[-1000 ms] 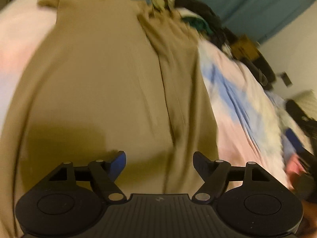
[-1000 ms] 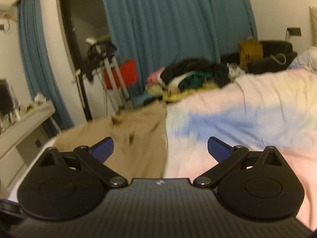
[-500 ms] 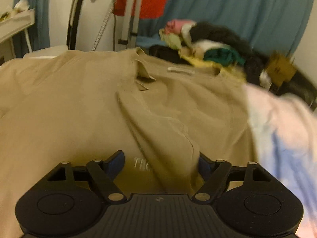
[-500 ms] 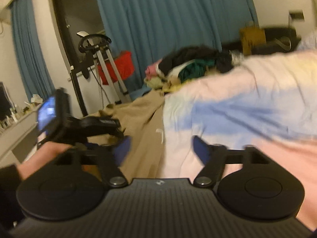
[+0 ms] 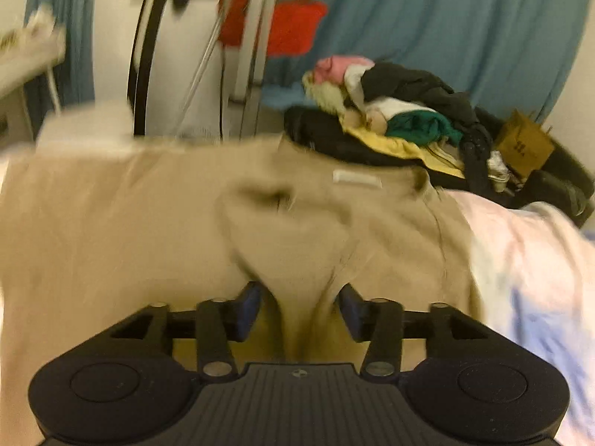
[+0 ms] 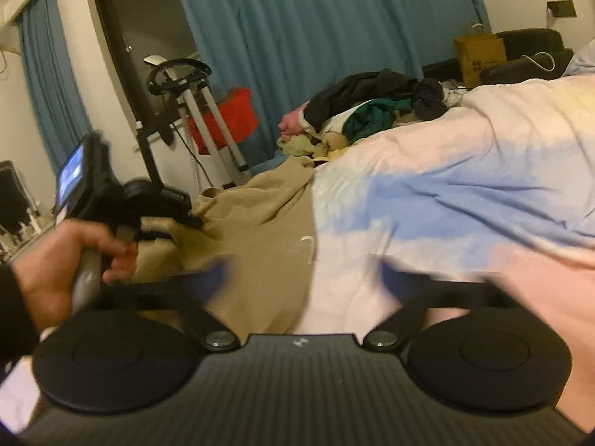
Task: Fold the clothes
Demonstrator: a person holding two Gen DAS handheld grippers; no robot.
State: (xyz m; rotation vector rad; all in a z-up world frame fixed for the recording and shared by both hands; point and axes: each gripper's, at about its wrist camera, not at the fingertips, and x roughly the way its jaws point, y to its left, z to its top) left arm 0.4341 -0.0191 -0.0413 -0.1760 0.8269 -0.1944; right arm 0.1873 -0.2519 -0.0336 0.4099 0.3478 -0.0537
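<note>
A tan garment (image 5: 111, 241) lies spread over the bed, and its right edge (image 6: 260, 230) meets the pastel bedcover (image 6: 446, 193). My left gripper (image 5: 299, 306) has a raised fold of that garment gathered between its blue pads, and its jaws are opening. In the right wrist view the same left gripper (image 6: 186, 215) sits at a lifted peak of the cloth, held by a hand (image 6: 55, 260). My right gripper (image 6: 303, 275) hovers low over the garment's edge. Its fingers are blurred and its jaws are opening wide, with nothing between them.
A heap of mixed clothes (image 5: 401, 119) sits at the bed's far end, beside a brown paper bag (image 6: 479, 59). An exercise bike (image 6: 178, 85) with something red (image 6: 227, 119) behind it stands beyond the bed, in front of blue curtains (image 6: 334, 18).
The left gripper swung along the garment and came low onto a fold, which now stands between its jaws. The right gripper sank, narrowed, then widened again. The left hand came into its view.
</note>
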